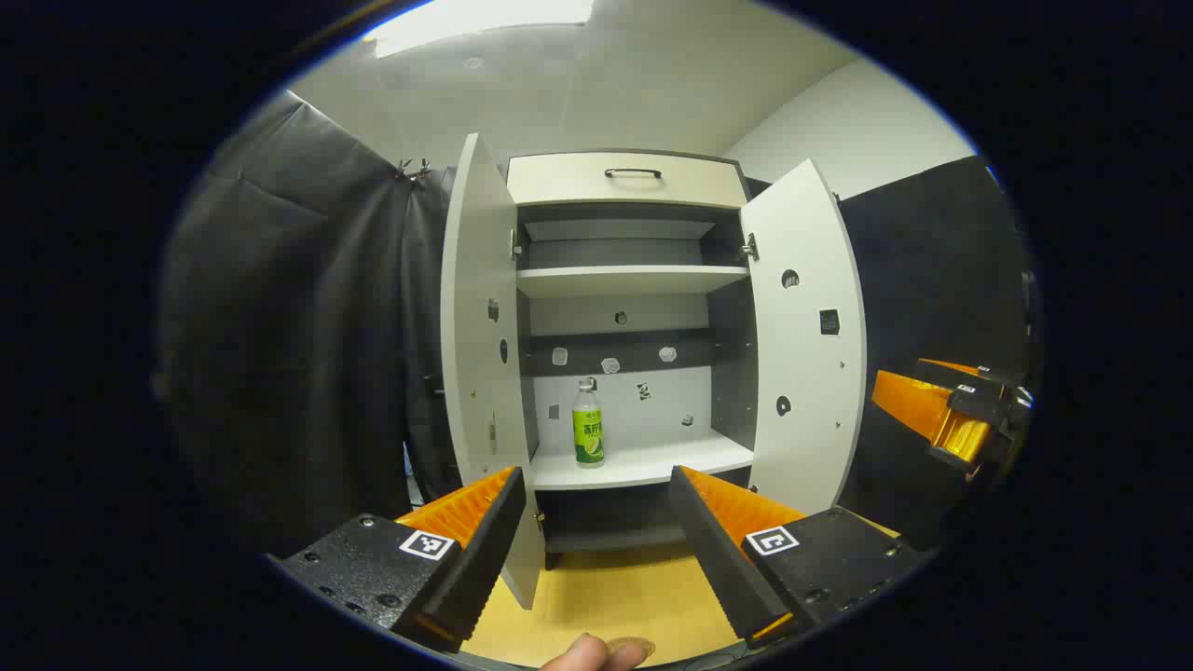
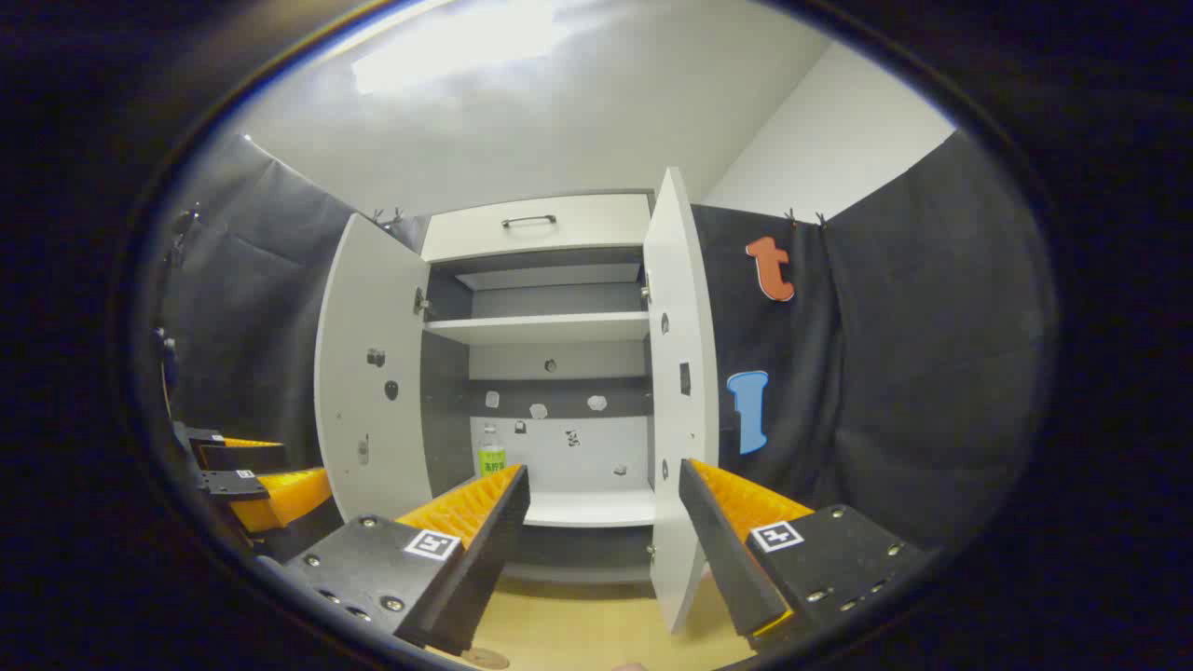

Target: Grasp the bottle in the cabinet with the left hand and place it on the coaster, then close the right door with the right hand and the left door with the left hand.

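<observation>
Bottle (image 1: 587,424) standing upright on the cabinet (image 1: 629,182) lower shelf, left side, both doors swung open. Left gripper (image 1: 596,531) hanging well short of it, fingers spread, nothing held. Right gripper (image 2: 601,531) gaping too, empty.

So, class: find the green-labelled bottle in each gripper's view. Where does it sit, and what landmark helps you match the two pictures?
Left gripper view: the bottle stands upright, centre frame, left on the lower shelf.
Right gripper view: the bottle is left of centre, its base hidden behind a finger.
Shared landmark: the drawer handle at the cabinet's top.
</observation>
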`<state>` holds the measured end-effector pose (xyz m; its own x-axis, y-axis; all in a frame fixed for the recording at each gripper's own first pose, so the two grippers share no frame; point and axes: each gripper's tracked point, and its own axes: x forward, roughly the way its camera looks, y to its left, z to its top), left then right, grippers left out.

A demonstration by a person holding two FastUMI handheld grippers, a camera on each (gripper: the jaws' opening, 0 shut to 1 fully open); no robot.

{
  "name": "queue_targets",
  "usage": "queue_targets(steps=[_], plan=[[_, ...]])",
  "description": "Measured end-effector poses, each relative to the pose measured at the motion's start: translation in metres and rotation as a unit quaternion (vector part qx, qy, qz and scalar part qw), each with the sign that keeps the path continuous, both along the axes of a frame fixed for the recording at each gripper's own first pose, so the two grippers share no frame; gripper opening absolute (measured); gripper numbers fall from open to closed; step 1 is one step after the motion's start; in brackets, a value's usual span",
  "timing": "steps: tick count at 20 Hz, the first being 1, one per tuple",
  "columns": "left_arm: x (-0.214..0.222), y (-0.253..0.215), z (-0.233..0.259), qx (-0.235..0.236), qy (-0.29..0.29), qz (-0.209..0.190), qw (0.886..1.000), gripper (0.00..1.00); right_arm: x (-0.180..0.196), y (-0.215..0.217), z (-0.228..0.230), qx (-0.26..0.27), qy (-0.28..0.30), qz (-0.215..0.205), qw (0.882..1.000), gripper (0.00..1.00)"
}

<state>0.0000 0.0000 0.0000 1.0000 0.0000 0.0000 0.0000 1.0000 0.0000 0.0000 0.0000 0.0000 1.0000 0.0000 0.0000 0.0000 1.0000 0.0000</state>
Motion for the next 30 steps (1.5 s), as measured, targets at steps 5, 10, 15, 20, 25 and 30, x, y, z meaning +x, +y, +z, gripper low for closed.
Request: queue_targets(steps=[5, 10, 15, 20, 25, 30], plan=[[-0.001, -0.018, 0.006, -0.001, -0.009, 0.007, 1.0, 0.98, -0.009, -0.026, 0.004, -0.008, 0.001, -0.009, 1.0, 0.98], [0.002, -0.032, 0.001, -0.008, -0.005, 0.004, 1.0, 0.98, -0.016, -0.028, 0.002, -0.017, 0.005, 0.002, 1.0, 0.97], [0.021, -0.025, -0.001, -0.015, -0.003, 0.005, 1.0, 0.98, -0.001, -0.019, -0.004, -0.014, 0.009, 0.005, 1.0, 0.97], [0.065, -0.01, -0.009, -0.016, -0.005, 0.003, 1.0, 0.98, 0.027, -0.001, -0.012, -0.009, 0.011, 0.009, 1.0, 0.97], [0.125, -0.002, -0.02, -0.023, -0.003, -0.01, 1.0, 0.98, 0.058, 0.014, -0.025, -0.015, 0.017, 0.004, 1.0, 0.97], [0.203, 0.004, -0.032, -0.017, -0.016, -0.02, 1.0, 0.98, 0.082, 0.027, -0.035, -0.005, 0.024, 0.003, 1.0, 0.98]])
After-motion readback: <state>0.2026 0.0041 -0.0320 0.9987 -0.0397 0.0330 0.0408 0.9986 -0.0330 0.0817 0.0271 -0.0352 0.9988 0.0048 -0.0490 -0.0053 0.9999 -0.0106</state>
